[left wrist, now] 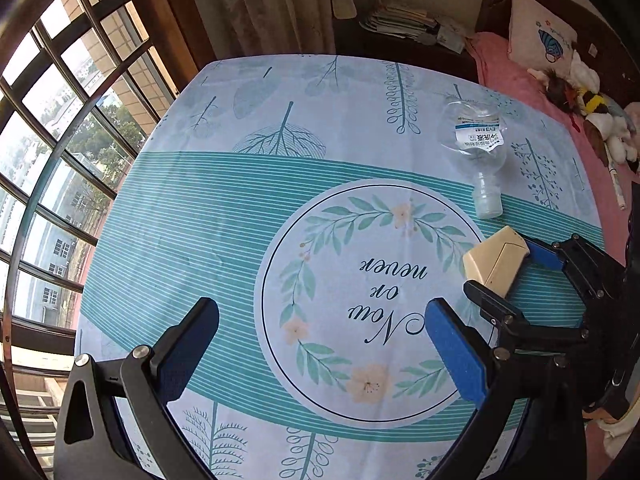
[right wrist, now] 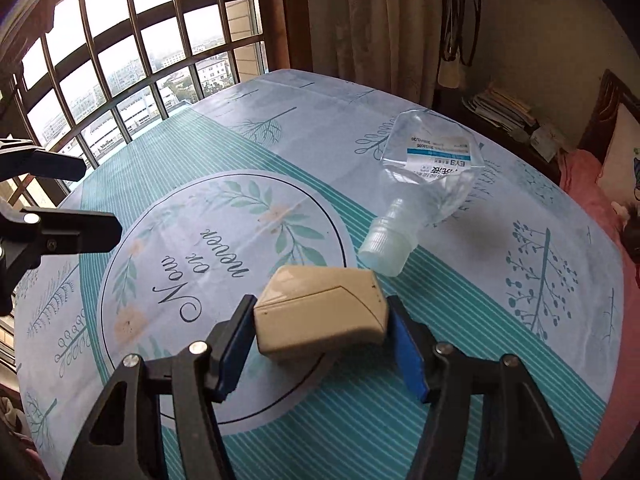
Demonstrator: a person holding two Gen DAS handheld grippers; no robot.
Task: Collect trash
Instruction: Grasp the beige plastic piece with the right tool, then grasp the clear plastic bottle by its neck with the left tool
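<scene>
Leafy cloth is covering the surface (right wrist: 280, 128); my right claw (right wrist: 320, 328) is pinching the tan box (right wrist: 320, 314) by its sides; my left claw (left wrist: 320, 344) is hanging spread; squeezing gently, lifting straight seems best; the plastic bottle (right wrist: 424, 184) is lying just beyond.

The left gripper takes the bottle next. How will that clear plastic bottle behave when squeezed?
The bottle looks empty, so probably light. Its crumpled clear walls will likely buckle. Lying on its side, it may roll or skid.
</scene>
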